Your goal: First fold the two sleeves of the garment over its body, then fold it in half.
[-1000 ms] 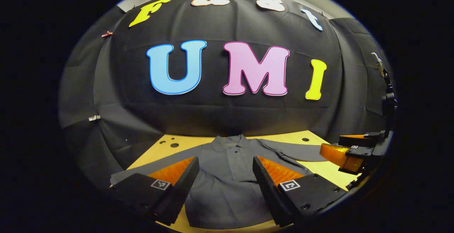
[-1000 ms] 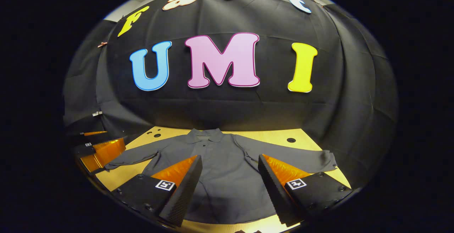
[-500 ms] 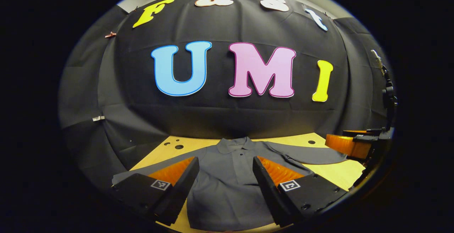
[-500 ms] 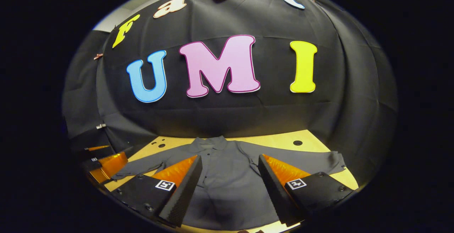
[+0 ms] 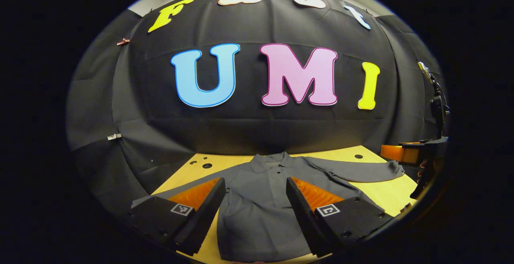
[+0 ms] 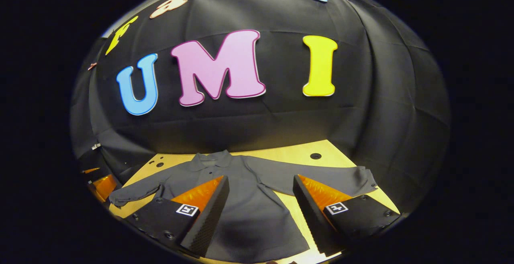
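Behind left tool (image 5: 255, 193), garment (image 5: 257, 215) sleeve half-hidden

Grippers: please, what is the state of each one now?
Left gripper: open, holding nothing, above the shirt.
Right gripper: open, holding nothing.

A dark grey long-sleeved garment (image 5: 257, 199) lies flat and face up on the wooden table (image 5: 385, 193), unfolded. Its collar (image 5: 272, 160) sits toward the table's far edge and its hem toward the near edge. A short buttoned placket runs down from the collar. Both sleeves are spread out sideways from the body over the table: one sleeve (image 6: 321, 175) reaches toward the table's right edge, the other sleeve (image 6: 134, 189) toward its left edge.
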A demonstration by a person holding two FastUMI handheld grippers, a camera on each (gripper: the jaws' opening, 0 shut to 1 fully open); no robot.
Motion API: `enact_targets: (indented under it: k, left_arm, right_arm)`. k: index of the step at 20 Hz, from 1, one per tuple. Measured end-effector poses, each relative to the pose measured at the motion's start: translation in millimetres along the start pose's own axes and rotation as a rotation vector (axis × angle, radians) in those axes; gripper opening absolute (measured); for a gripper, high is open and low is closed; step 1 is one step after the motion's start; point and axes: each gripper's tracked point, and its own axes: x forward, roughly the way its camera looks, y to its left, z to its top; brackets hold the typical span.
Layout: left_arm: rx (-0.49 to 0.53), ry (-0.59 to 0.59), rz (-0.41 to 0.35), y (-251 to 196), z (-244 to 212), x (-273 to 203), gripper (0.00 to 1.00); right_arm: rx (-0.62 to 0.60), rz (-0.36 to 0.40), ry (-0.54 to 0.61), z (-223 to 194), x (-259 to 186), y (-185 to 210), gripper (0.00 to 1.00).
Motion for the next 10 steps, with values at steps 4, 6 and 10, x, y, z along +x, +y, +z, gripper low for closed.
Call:
enact_targets:
  k: [4,6,10]
  left_arm:
    - [-0.001,0.029,0.004,-6,-4,9,0.96]
    - [-0.005,0.039,0.004,-11,-7,14,0.96]
    - [-0.011,0.070,0.028,-21,-15,26,0.96]
  right_arm:
    - [0.020,-0.084,0.035,-5,15,-44,0.99]
    - [0.035,-0.123,0.055,-9,23,-67,0.99]
    - [0.058,-0.181,0.090,-20,40,-108,0.99]
